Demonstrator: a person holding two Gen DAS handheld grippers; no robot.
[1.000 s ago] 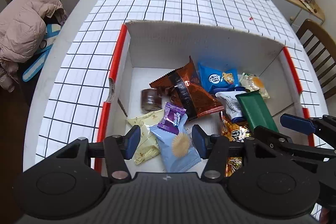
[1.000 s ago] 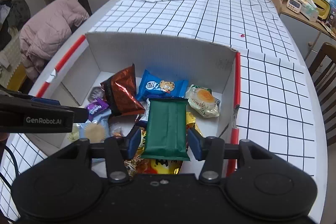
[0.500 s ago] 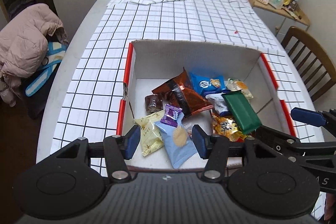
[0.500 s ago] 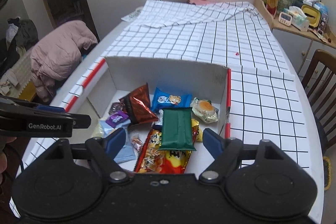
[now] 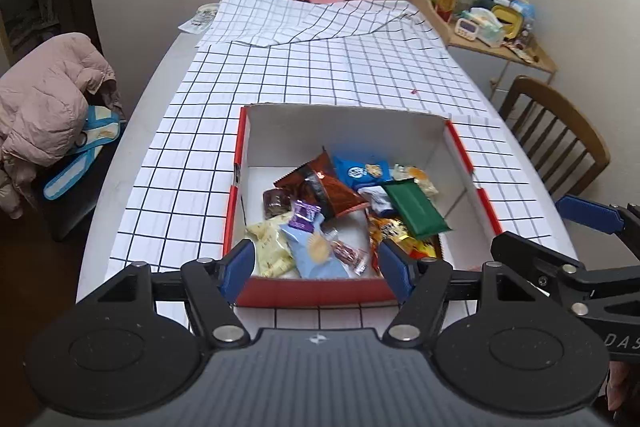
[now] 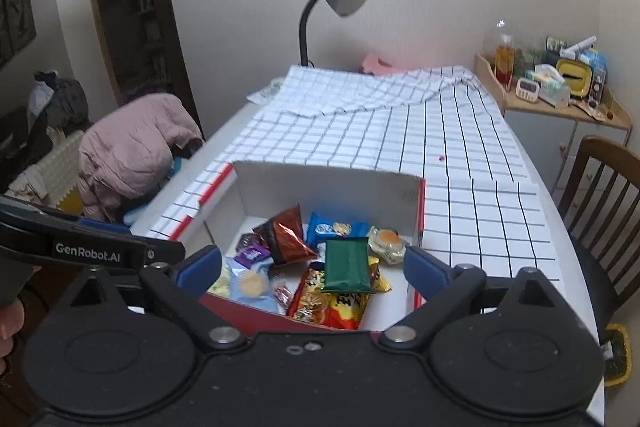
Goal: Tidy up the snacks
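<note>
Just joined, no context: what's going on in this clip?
A person holds two handheld grippers over a red-edged cardboard box on a checked tablecloth. Both the left gripper and right gripper are open and empty, above the box's near edge. The snacks all lie loose inside, including a green packet, a brown foil bag and a blue cookie pack.

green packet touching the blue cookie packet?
Apart. In the right wrist view a strip of white wrapper shows between the green packet and the blue cookie packet; the left wrist view shows the same gap.
</note>
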